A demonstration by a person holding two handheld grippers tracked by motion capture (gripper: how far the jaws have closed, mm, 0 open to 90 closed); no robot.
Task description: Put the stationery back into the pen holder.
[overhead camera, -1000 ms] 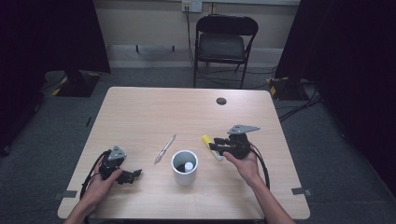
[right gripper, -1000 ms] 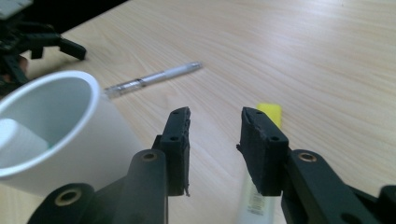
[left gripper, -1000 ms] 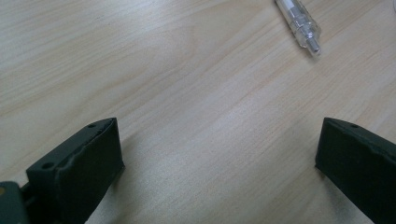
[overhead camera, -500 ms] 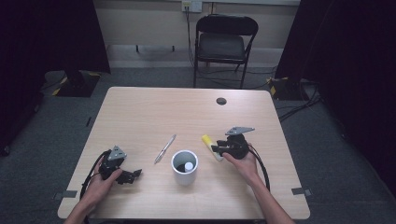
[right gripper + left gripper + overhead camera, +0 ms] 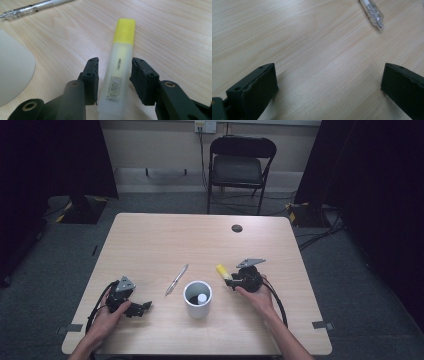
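Note:
A yellow-capped highlighter (image 5: pixel 223 271) lies on the wooden table (image 5: pixel 165 237), right of a white cup (image 5: pixel 198 307). My right gripper (image 5: pixel 231 283) holds its pale body: in the right gripper view both jaws press the sides of the highlighter (image 5: pixel 120 67), with the gripper (image 5: pixel 114 62) shut on it and the cap pointing away. Left of the cup lies a clear pen (image 5: pixel 177 279). My left gripper (image 5: pixel 142 308) rests open near the front left of the table. In the left gripper view it (image 5: pixel 329 75) has bare wood between its jaws, and the pen tip (image 5: pixel 372 11) is far ahead.
Inside the cup sits a small white object (image 5: pixel 202 298). The cup wall (image 5: pixel 15 75) stands close on the left of my right gripper. A round cable hole (image 5: pixel 237 228) is at the table's far side, and a black folding chair (image 5: pixel 241 162) stands beyond it.
My right gripper has edged slightly left, onto the highlighter. The left gripper, the pen and the cup have not moved.

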